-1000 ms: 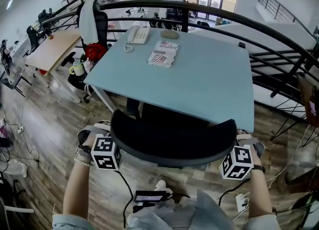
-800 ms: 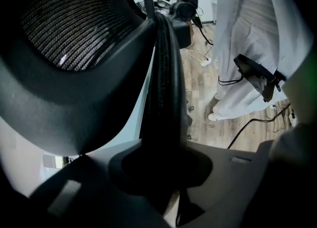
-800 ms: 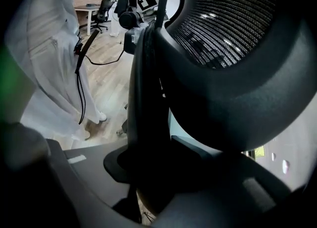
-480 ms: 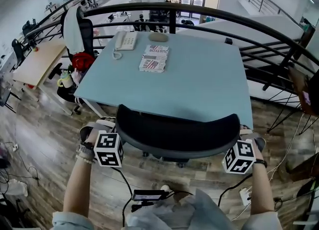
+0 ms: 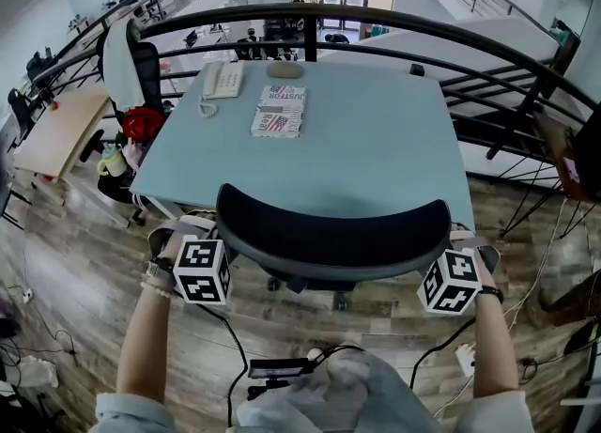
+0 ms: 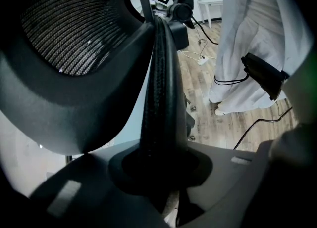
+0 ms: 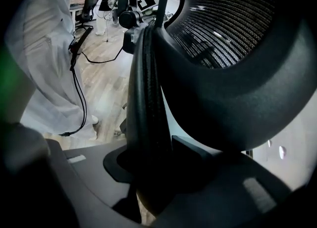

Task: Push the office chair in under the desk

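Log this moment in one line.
left gripper: gripping chair back | right gripper: gripping chair back | chair back: at desk edge

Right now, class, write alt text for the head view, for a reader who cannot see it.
The left gripper and right gripper clamp the ends of a black chair backrest before a pale blue desk. A phone and booklet lie on its far side.

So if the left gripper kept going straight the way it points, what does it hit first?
The backrest: the left gripper is already clamped on its rim, so no free travel. Past the rim its view shows wood floor, depth unclear.
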Tool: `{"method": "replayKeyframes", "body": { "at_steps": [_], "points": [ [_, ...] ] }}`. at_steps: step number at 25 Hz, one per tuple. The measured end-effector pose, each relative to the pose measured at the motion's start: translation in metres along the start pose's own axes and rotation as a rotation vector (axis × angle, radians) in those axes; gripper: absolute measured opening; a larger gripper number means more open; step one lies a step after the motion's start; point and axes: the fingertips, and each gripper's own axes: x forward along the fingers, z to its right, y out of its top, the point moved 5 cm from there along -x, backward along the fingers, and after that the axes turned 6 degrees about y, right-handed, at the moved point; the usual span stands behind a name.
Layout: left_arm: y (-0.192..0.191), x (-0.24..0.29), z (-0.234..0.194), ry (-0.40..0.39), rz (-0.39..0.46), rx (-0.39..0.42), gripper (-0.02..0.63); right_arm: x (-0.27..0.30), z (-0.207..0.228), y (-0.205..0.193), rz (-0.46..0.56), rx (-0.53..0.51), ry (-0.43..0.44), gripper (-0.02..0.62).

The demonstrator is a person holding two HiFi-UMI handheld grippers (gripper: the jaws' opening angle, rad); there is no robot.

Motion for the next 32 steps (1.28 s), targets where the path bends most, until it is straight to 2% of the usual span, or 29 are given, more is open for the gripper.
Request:
{"method": "replayKeyframes", "body": {
  "at_steps": [21,32],
  "points": [
    [-0.007,0.024,-0.033,0.013,-0.012,0.015,0.091,0.010,0.022,0.002,0.003,0.023,-0.035,0.156],
    [-0.009,0.026,-0.033,0.031,-0.013,0.001,0.091,0.012,0.022,0.003,0.007,0.023,-0.042,0.158]
  ]
}}
